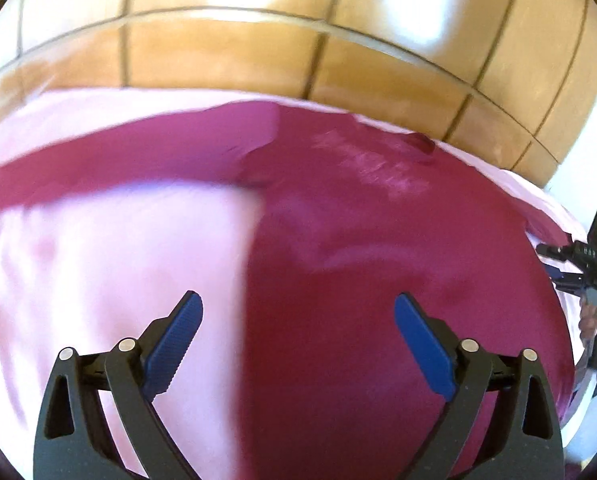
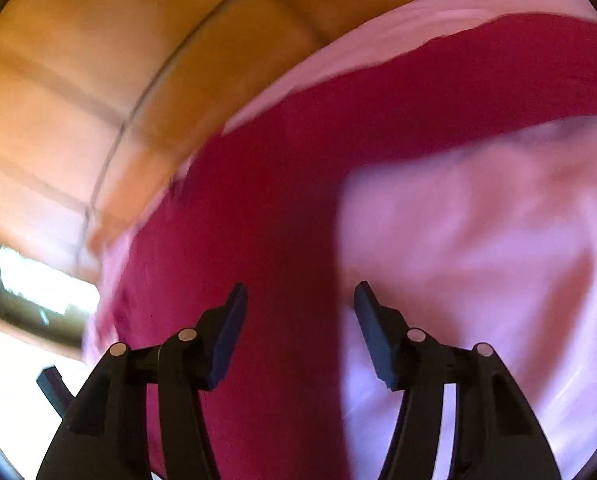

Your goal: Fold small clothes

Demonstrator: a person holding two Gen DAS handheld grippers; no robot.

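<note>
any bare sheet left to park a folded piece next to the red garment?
Yes: pink sheet is bare below the sleeve and beside the red garment body. A thin strip runs along the far edge by the tile floor. The garment fills the rest.

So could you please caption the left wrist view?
Open left gripper above a dark red garment on pink sheet.

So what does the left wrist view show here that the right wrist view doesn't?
Only the left wrist view shows the right gripper at the frame's right edge, a pale print on the maroon garment, and the open left gripper. Only the right wrist view shows a bright opening at floor level and the right gripper's empty gap. Both show the garment spread on a pink sheet over orange floor tiles.
</note>
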